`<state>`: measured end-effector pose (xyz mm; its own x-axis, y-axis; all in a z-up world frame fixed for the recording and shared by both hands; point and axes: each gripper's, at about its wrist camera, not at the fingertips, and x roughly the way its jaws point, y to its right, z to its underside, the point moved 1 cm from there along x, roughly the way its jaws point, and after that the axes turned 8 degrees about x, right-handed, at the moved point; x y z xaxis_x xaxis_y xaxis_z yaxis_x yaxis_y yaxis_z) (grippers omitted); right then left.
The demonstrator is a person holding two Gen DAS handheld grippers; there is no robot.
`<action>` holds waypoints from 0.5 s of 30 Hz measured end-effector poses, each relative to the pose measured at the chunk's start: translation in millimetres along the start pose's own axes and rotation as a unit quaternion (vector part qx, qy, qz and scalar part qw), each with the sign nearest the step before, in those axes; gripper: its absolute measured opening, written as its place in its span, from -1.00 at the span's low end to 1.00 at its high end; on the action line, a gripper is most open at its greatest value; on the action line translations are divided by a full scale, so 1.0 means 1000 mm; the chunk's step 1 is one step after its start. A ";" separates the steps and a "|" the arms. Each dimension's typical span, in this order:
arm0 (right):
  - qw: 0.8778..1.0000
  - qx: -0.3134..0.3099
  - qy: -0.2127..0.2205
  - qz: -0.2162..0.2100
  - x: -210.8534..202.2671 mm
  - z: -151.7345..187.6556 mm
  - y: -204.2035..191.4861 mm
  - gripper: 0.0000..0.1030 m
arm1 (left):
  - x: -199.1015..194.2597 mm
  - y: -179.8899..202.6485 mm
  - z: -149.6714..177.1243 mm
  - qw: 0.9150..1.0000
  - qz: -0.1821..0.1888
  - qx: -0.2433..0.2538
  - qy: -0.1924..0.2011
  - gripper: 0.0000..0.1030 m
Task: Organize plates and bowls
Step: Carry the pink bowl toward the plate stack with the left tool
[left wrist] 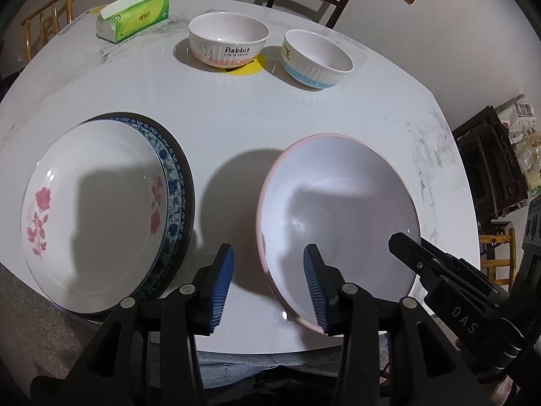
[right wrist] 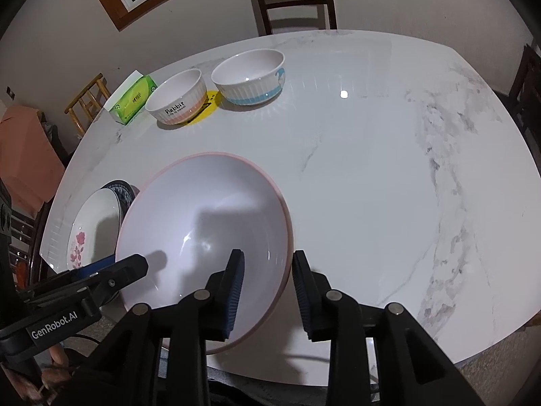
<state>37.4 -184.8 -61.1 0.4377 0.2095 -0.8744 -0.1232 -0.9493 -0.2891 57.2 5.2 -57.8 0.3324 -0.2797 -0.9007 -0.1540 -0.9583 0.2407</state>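
One small bowl (left wrist: 228,44) reads "Rabbit" with "Life is sweet" beneath, above a pink band; the second small bowl (left wrist: 317,59) carries a blue band and the word "Dog". The grippers' bodies are marked "DAS" and "GenRobot.AI". A green tissue box (left wrist: 134,17) bears print too small to read. Two bowls stand side by side at the far side of the marble table (right wrist: 372,176). At the near edge lies a pink-rimmed white plate (left wrist: 338,223), and left of it a stack: a rose-patterned plate (left wrist: 94,216) on a blue-patterned plate (left wrist: 174,176). The left gripper (left wrist: 268,284) and right gripper (right wrist: 267,291) each straddle the pink-rimmed plate's rim, jaws parted, pads not pressing it.
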 end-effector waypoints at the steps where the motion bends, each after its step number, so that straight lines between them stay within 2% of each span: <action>1: 1.000 -0.001 0.003 0.000 -0.001 0.000 0.000 -0.42 | -0.001 0.001 0.000 1.000 -0.003 0.002 0.002 -0.21; 15: 0.999 -0.027 0.036 0.001 -0.012 -0.009 -0.007 -0.42 | -0.007 0.003 -0.006 1.000 -0.011 0.008 0.012 -0.20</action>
<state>40.8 -182.7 -44.6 0.4998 0.1915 -0.8447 -0.0762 -0.9617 -0.2631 60.1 3.4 -48.7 0.3574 -0.2592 -0.8972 -0.1618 -0.9634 0.2139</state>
